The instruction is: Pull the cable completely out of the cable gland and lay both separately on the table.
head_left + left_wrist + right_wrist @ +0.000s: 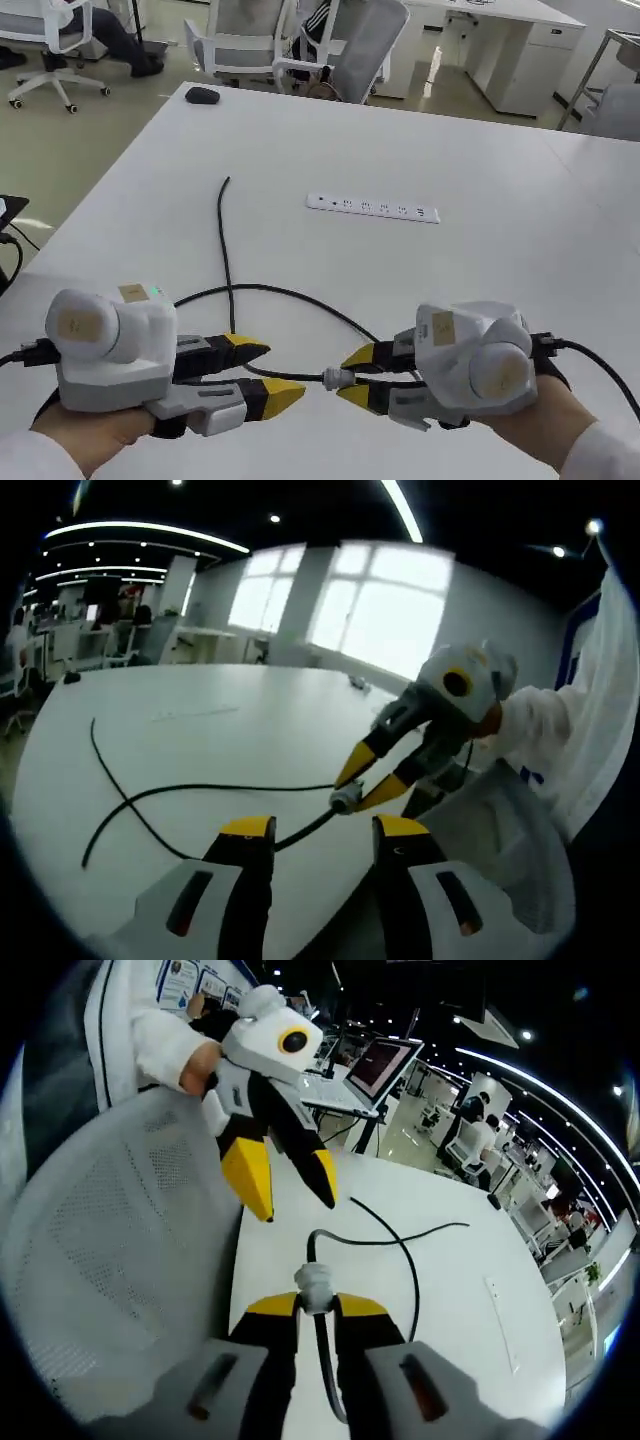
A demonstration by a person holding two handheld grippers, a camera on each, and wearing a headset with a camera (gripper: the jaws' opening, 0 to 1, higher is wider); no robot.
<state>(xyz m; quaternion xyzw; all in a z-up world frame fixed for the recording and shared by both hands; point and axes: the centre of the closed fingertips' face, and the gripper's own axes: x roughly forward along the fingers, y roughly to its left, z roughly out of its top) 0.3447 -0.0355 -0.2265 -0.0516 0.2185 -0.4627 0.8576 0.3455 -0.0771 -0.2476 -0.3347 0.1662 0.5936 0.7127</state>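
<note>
Right gripper [355,375]: jaws pressed together on the gland [337,378]. In the right gripper view the pale gland [313,1282] sits between the yellow tips of this gripper [315,1305]. The cable [400,1240] leaves the gland at the front. A second run passes back between the jaws.

Left gripper [270,372]: jaws spread. In the left gripper view the cable [200,788] runs from the gland [345,800] down into the gap of this gripper [323,827]. Neither jaw grips it. The right gripper [357,792] enters this view from the right with the gland at its tips.

The two grippers face each other, tips near, at the near edge of the table [480,160]. The left gripper [295,1205] appears at the upper left of the right gripper view.

Cable [226,250]: black, still threaded through the gland. It lies in a loop on the table beyond the grippers. One end points toward the far side.

Other items on the table:
- Power strip [372,208], white, beyond the cable loop.
- Mouse [202,95], dark, at the far left corner.
</note>
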